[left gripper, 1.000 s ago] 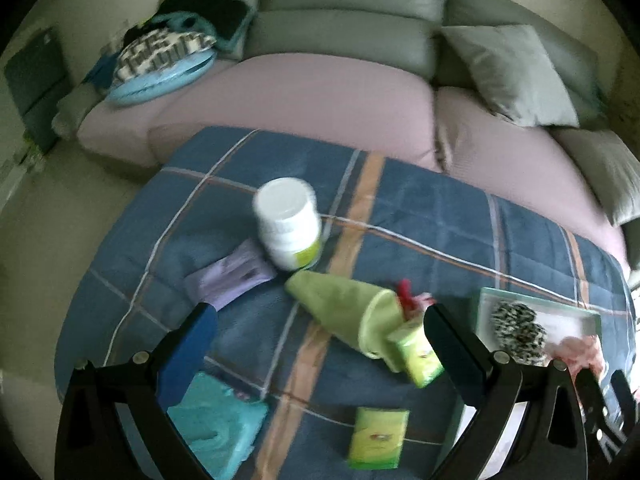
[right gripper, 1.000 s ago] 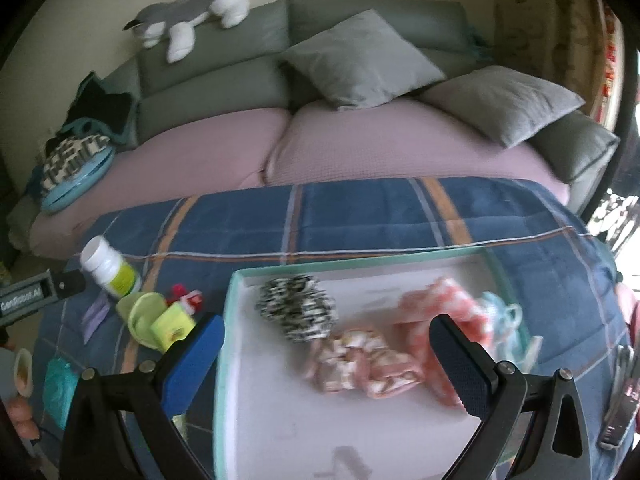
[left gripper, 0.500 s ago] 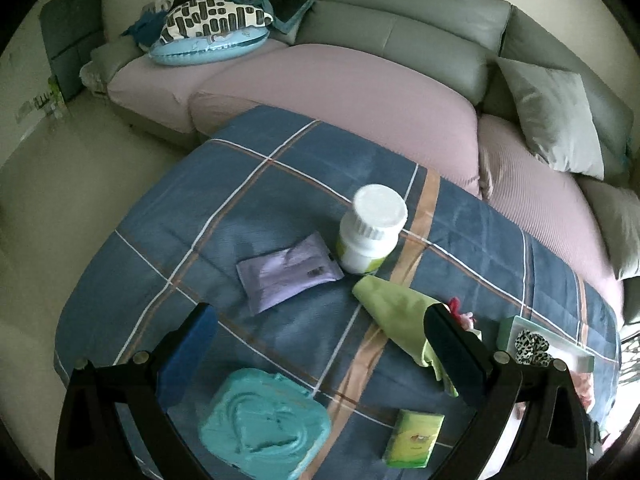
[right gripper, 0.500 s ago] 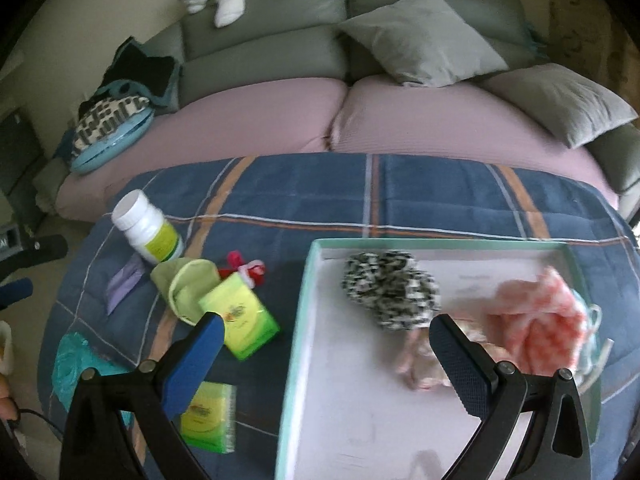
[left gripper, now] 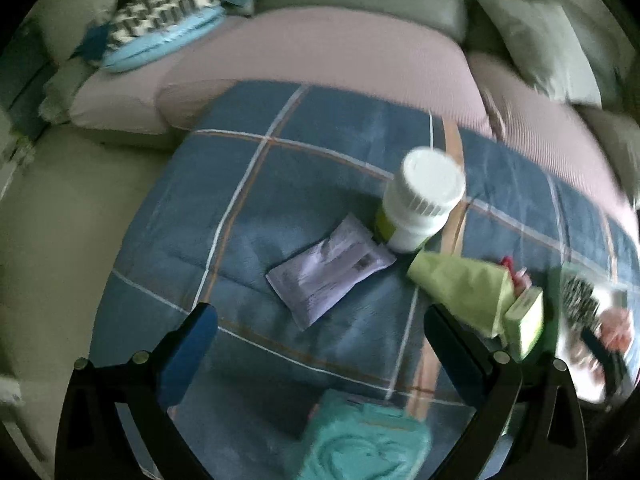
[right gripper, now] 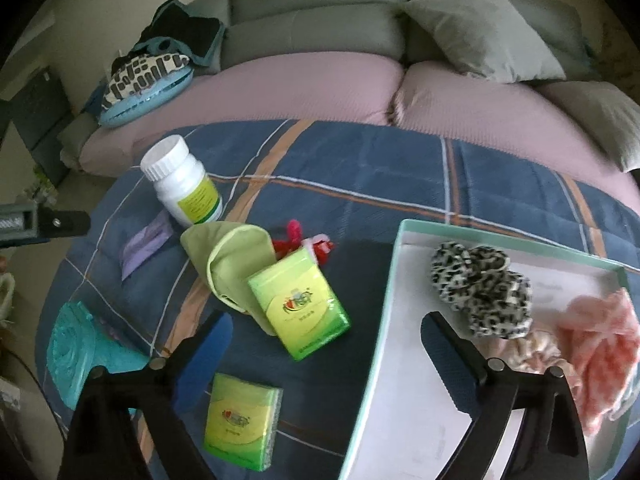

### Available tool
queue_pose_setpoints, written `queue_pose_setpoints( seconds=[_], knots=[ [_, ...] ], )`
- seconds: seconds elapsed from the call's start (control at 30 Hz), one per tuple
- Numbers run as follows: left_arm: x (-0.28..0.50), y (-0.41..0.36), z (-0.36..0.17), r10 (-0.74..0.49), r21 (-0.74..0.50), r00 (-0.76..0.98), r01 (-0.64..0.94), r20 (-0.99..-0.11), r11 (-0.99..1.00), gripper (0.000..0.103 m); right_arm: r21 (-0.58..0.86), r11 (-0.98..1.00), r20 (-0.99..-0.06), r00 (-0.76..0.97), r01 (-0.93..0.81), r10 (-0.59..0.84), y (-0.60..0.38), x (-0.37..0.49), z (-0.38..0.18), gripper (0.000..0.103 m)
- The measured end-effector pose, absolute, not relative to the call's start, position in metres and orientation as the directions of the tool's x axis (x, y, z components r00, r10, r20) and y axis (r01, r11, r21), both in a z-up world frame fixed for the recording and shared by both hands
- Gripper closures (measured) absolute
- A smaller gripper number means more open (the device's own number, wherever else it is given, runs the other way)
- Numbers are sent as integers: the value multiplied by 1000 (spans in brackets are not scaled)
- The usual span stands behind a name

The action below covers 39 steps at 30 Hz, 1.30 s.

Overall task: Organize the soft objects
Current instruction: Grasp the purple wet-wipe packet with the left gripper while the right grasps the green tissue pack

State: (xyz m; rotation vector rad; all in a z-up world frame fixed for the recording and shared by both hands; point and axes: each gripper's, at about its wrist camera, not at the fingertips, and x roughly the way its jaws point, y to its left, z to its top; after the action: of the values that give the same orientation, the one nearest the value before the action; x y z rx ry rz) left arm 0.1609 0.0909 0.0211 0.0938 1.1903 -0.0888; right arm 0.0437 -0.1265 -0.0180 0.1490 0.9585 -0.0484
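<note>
Left view, blurred: teal pack point(left gripper: 360, 440) nearest, just under left gripper point(left gripper: 320, 344); beyond, purple pack point(left gripper: 328, 272), then white bottle point(left gripper: 420, 200) upright, touching green pouch point(left gripper: 464, 288).

Left jaws wide apart, holding nothing, hanging over plaid cloth point(left gripper: 320, 160).

Right gripper point(right gripper: 324, 344) over cloth beside tray point(right gripper: 400, 360); jaws wide, empty.

Tissue pack point(right gripper: 240, 420) near left fingertip; second tissue pack point(right gripper: 300, 304) leans on pouch; red item point(right gripper: 296, 236) behind.

Tray holds leopard scrunchie point(right gripper: 480, 288), pale scrunchie point(right gripper: 532, 352), pink cloth point(right gripper: 600, 348).

Sofa point(right gripper: 312, 76) beyond.
</note>
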Motion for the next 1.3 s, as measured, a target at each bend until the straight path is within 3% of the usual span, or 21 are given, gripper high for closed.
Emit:
queue_pose_setpoints(
  seconds=[0.3, 0.5, 0.97, 1.03, 1.2, 1.3],
  knots=[
    [199, 89, -23, -17, 61, 257, 295, -966, 953, 1, 117, 990, -840, 540, 82, 54, -121, 58, -34, 18],
    [210, 79, -38, -4, 91, 234, 393, -972, 915, 1, 83, 993, -846, 533, 87, 24, -120, 65, -37, 18],
    [228, 71, -64, 19, 106, 209, 417, -978, 902, 1, 30, 999, -850, 527, 34, 7, -107, 70, -42, 26],
    [230, 70, -66, 12, 98, 204, 418, -979, 903, 4, 36, 998, -853, 521, 42, 9, -108, 71, -45, 28],
    [237, 67, -77, -17, 56, 164, 428, -986, 902, 28, 58, 997, -853, 521, 49, 24, -111, 72, -47, 32],
    [236, 66, -78, -47, 23, 149, 432, -988, 902, 38, 70, 997, -856, 516, 39, 40, -110, 73, -49, 40]
  ],
)
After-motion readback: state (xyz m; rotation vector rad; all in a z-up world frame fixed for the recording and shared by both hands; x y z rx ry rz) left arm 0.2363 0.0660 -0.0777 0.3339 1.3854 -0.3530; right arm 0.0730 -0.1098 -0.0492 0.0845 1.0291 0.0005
